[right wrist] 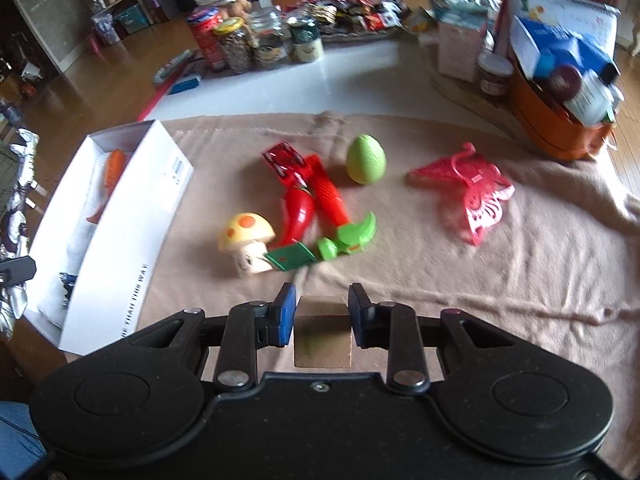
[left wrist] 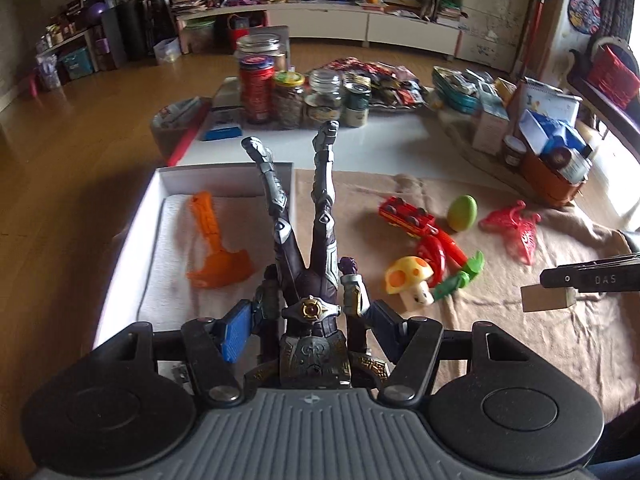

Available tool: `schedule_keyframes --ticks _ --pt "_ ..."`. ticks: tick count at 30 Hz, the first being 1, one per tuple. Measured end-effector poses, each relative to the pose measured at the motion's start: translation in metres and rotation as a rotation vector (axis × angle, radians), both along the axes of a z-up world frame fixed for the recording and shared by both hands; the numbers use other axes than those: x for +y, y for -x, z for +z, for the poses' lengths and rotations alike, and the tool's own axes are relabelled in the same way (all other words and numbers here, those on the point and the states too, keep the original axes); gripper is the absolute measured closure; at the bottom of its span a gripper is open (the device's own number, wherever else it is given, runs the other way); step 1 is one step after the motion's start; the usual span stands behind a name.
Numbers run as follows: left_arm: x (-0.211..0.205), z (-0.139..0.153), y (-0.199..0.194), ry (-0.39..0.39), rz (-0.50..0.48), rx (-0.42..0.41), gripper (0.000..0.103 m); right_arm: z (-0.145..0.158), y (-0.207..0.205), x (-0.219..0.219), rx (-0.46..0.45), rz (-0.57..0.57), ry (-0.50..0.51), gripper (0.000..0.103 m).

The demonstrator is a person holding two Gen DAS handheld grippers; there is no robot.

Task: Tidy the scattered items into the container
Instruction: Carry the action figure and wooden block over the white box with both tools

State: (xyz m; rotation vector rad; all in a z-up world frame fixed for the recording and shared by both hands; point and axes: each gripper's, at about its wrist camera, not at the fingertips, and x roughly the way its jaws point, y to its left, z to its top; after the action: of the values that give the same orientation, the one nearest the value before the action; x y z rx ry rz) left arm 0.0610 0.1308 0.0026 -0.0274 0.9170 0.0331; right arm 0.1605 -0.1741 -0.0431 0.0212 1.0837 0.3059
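While the white box (left wrist: 224, 172) holds only the orange toy axe (left wrist: 212, 240) on its white lining, most of the tidying is, by my reading, still to do. The left tool (left wrist: 308, 328) is clamped on an armoured action figure (left wrist: 308, 264), head toward the camera and legs pointing up and away, held above the box's near right corner; whether it is fully over the opening I cannot tell. The right tool (right wrist: 322, 314) is closed on a small wooden block (right wrist: 323, 332), hovering over the tan blanket (right wrist: 480, 280) just in front of the loose toys.

Left on the blanket, beside the box: a mushroom toy (right wrist: 248, 240), a red chilli (right wrist: 298, 216), a red and green toy hammer or pick (right wrist: 336, 208), a red toy truck (left wrist: 406, 216), a green egg (right wrist: 366, 159) and, further right, a pink plastic butterfly piece (right wrist: 472, 188).

Beyond the blanket the desk (right wrist: 300, 80) carries jars (right wrist: 240, 44) and an orange basket (right wrist: 560, 132) of bottles.
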Motion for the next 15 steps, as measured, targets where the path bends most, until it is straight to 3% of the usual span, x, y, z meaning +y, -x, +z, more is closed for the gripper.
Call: schedule_keyframes --ticks 8,15 --pt "0.080 -0.005 -0.006 0.026 0.144 0.002 0.039 0.052 -0.019 0.117 -0.072 0.185 0.001 0.073" --pt "0.111 -0.037 -0.014 0.040 0.204 0.055 0.039 0.055 -0.041 0.205 -0.072 0.302 0.019 0.073"
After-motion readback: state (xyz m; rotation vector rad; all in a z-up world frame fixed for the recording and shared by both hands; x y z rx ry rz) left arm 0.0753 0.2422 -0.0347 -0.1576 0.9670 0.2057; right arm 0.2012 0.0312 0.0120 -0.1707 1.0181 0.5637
